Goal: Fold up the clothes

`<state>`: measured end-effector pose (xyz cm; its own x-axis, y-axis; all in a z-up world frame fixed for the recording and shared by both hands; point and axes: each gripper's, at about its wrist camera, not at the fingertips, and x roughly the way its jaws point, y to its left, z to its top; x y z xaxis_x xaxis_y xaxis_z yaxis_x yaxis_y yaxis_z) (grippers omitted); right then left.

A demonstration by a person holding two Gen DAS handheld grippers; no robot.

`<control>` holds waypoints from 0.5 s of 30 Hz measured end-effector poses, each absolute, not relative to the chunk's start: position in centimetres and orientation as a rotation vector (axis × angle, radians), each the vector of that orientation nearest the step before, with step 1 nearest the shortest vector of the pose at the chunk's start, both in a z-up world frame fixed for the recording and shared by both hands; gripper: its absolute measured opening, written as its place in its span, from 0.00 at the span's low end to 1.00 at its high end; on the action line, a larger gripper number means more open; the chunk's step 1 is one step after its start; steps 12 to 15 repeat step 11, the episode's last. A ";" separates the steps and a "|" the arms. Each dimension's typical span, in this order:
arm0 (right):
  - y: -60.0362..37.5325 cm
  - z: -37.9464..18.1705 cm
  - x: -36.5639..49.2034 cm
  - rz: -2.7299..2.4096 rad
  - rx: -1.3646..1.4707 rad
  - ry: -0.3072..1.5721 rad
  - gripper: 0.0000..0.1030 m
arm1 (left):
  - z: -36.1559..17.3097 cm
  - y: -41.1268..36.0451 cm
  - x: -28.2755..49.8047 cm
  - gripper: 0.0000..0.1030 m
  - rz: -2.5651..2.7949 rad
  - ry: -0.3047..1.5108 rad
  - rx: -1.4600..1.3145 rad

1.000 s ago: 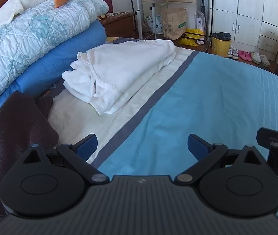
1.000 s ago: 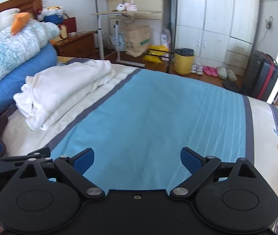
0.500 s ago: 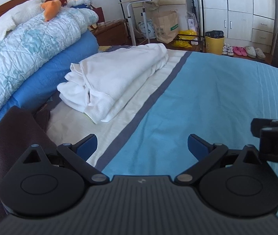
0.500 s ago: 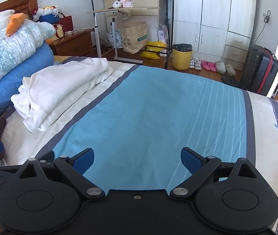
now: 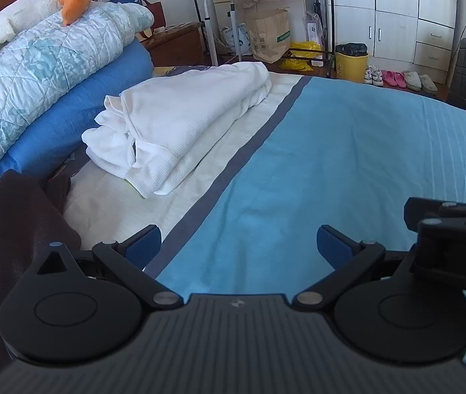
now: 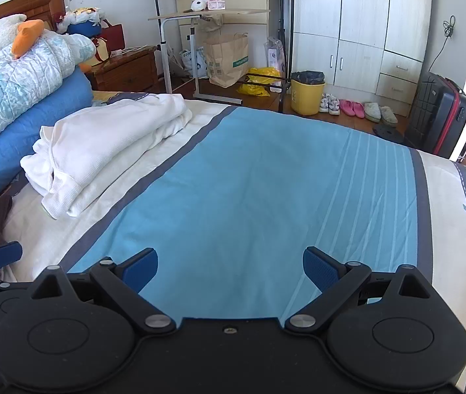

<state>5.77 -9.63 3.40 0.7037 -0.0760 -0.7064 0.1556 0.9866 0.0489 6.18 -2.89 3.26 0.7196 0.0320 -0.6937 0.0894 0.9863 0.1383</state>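
- The folded garment [image 5: 187, 121] was plain white.
- The bed cover [image 6: 265, 184] was light blue with a grey stripe and cream edges.
- The fingers [image 6: 318, 267] had blue pads on black arms.
- The quilt [image 5: 42, 62] was pale blue, leaf-patterned.

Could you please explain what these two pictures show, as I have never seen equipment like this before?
These are two handheld grippers, one in each of a person's hands, each carrying a fisheye camera that looks forward along its blue-padded jaws. One picture comes from the left gripper, the other from the right gripper. Both stand open and hold nothing. Below them lies a bed with a blue and cream striped cover. On it rests a folded white knitted garment, and a dark brown cloth lies at the left edge.
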 end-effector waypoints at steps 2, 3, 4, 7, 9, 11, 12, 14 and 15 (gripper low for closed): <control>-9.6 3.4 5.8 -0.129 0.108 0.780 0.95 | 3.2 -2.8 6.2 1.00 -0.032 0.770 0.168; -9.6 3.3 5.8 -0.128 0.108 0.780 0.95 | 3.2 -2.9 6.2 1.00 -0.032 0.771 0.170; -9.6 3.3 5.8 -0.126 0.113 0.782 0.95 | 3.2 -2.9 6.2 1.00 -0.031 0.772 0.172; -9.7 3.0 5.9 -0.124 0.129 0.791 0.95 | 3.1 -2.9 6.4 1.00 -0.031 0.779 0.172; -9.7 2.9 5.9 -0.126 0.134 0.794 0.95 | 3.1 -2.7 6.5 1.00 -0.037 0.788 0.165; -9.7 2.8 5.9 -0.130 0.133 0.794 0.95 | 2.9 -2.6 6.7 1.00 -0.048 0.798 0.160; -9.7 2.8 5.9 -0.130 0.133 0.794 0.95 | 2.9 -2.6 6.7 1.00 -0.048 0.798 0.160; -9.7 2.8 5.9 -0.130 0.133 0.794 0.95 | 2.9 -2.6 6.7 1.00 -0.048 0.798 0.160; -9.7 2.8 5.9 -0.130 0.133 0.794 0.95 | 2.9 -2.6 6.7 1.00 -0.048 0.798 0.160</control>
